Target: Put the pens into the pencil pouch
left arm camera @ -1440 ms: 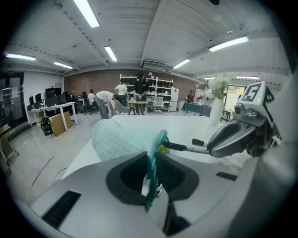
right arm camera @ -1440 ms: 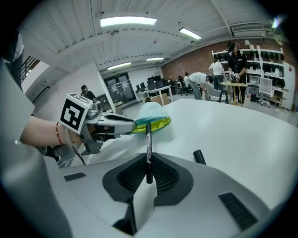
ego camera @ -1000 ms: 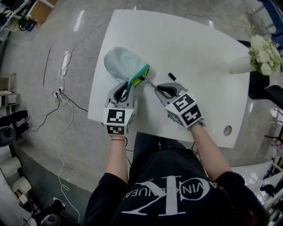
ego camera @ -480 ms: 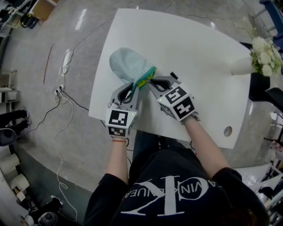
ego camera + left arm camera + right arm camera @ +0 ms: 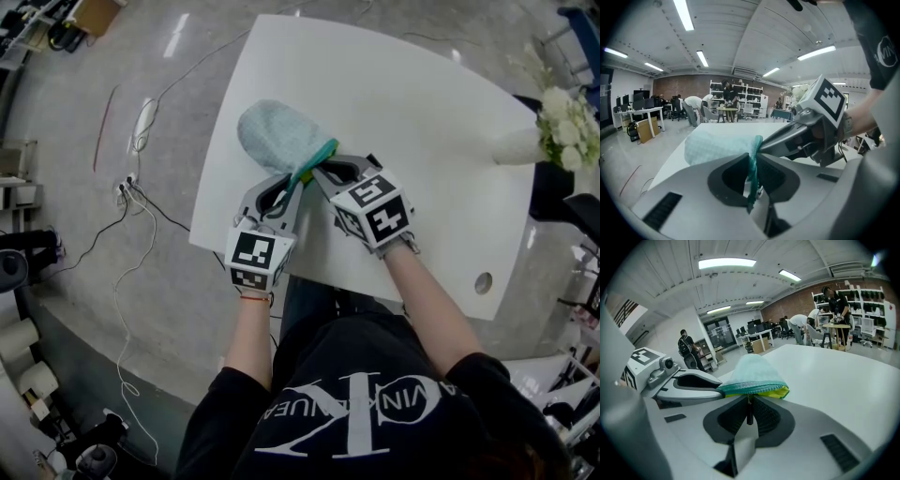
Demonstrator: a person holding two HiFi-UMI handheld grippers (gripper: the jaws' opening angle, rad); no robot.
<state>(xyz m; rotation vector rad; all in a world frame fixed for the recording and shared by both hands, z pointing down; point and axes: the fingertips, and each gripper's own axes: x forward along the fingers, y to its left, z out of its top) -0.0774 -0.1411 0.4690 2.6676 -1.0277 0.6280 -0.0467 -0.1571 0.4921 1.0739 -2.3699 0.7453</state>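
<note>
- Your ceiling strip lights (image 5: pixel 726 262) light the room brightly and evenly; the white bench (image 5: pixel 412 103) carries only soft shadows.
- Glare streaks the floor (image 5: pixel 173 37).
- Both gripper views bulge toward dark, rounded edges.

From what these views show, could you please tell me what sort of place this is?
Probably an open-plan lab or workshop: stocked shelving against a brick wall, desks with monitors, and loose cables trailing across the floor.

White flowers (image 5: pixel 561 120) sit at the white table's (image 5: pixel 422 103) right edge.
</note>
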